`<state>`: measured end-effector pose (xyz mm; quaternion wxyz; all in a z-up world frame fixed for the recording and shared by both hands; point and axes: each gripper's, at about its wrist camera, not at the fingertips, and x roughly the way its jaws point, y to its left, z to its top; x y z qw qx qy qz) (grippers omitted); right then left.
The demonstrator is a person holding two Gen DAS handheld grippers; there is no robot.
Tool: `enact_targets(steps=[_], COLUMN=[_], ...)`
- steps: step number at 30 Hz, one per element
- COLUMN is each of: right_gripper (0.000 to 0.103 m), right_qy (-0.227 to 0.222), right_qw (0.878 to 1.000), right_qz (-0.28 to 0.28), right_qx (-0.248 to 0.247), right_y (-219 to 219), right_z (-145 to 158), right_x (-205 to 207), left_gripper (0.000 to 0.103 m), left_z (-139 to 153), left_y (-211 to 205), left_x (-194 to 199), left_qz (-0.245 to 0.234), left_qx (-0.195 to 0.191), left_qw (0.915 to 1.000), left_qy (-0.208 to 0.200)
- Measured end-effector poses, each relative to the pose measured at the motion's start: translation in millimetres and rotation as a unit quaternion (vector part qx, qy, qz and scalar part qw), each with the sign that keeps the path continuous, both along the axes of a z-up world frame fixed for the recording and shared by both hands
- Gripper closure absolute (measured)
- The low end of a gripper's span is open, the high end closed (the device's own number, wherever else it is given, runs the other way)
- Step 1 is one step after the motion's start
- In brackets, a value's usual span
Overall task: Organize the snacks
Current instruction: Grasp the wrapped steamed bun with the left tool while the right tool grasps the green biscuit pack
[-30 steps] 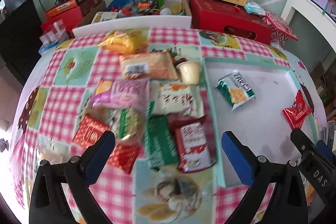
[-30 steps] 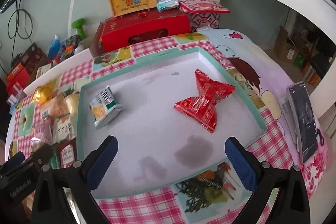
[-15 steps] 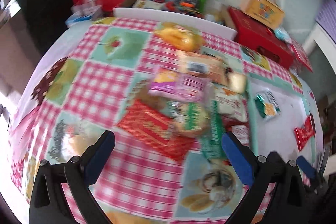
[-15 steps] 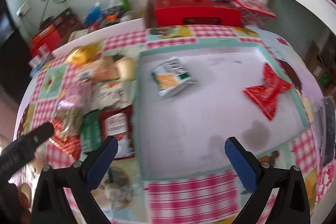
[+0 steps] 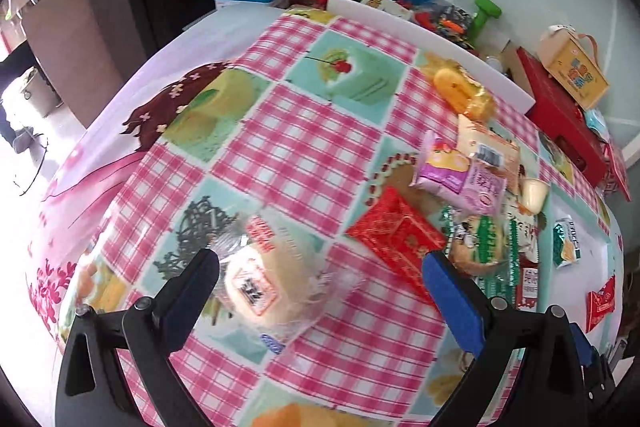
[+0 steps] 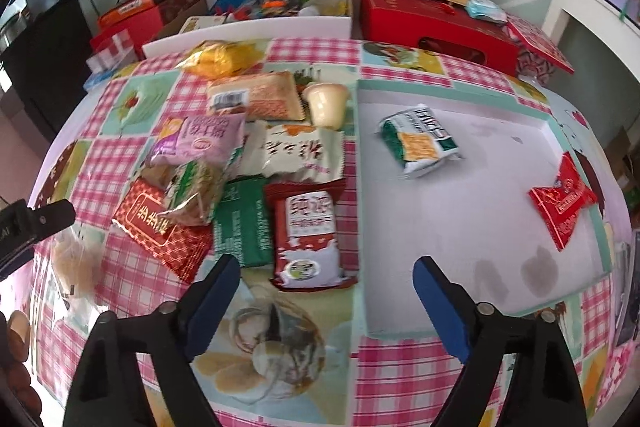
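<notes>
Left gripper [image 5: 320, 279] is hovering over a clear-wrapped bun [image 5: 260, 283] lying apart from the pile on the table [image 5: 296, 147]; its fingers [image 5: 444, 283] are standing wide, released, straddling the bun without pressing it. Right gripper [image 6: 326, 281] is aiming at the near edge of the snack pile [image 6: 244, 163]; its fingers [image 6: 436, 291] are closing, nothing between them yet, with the red milk pack [image 6: 308, 239] just ahead. The tray [image 6: 576, 147] on the right is already holding a green pack [image 6: 420, 143] and a red pack [image 6: 562, 203].

Risks, judging from here:
- Bun wrap looks slick and puffy, so a pinch on film alone is likely slipping off, while a hard squeeze is crushing the bun.
- Both views are blurred, so the aim may be off.
- Pile packs are overlapping; grabbing the milk pack may be dragging the green pack [image 6: 240, 223] beside it or shoving neighbours.
- Right fingers closing before reaching the pack may be clamping on air or snagging the tablecloth.
- The grippers are working near each other, so a collision is possible.
</notes>
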<state>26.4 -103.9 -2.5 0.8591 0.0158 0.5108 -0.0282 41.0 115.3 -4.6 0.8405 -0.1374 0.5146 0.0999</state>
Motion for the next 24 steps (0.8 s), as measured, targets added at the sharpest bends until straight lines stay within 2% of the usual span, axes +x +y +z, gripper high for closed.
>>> enact_targets(steps=[6,9,17,20,21,24], right_gripper=[0.017,0.022,0.024,0.024,0.024,0.028], right_qy=[-0.005,0.000,0.006,0.007,0.007,0.003], right_qw=[1.000,1.000,1.000,1.000,1.000,1.000], right_qz=[0.014,0.014,0.012,0.012,0.012,0.010], right_qx=[0.004,0.004,0.004,0.006,0.007,0.014], right_y=[10.8,12.3,11.6,11.0,11.0,8.9], right_z=[-1.4,-4.9,-8.8,-9.4,-9.5,-8.4], right_x=[3.4,5.2,6.8,7.0,7.0,7.5], left_gripper=[0.002,0.002,0.002,0.003,0.004,0.020], left_z=[-8.3,-13.5,-39.6,-43.5,-44.4,-49.6], left_y=[17.4,26.3,31.9,32.2,31.3,25.3], left_x=[-2.6,-2.5,2.2,3.5,3.8,7.1], left_qz=[0.027,0.042,0.056,0.059,0.058,0.044], left_qx=[0.012,0.019,0.006,0.000,0.000,-0.017], left_qw=[0.9994,0.9986,0.9962,0.9959,0.9959,0.9962], left_qy=[0.017,0.027,0.066,0.069,0.070,0.073])
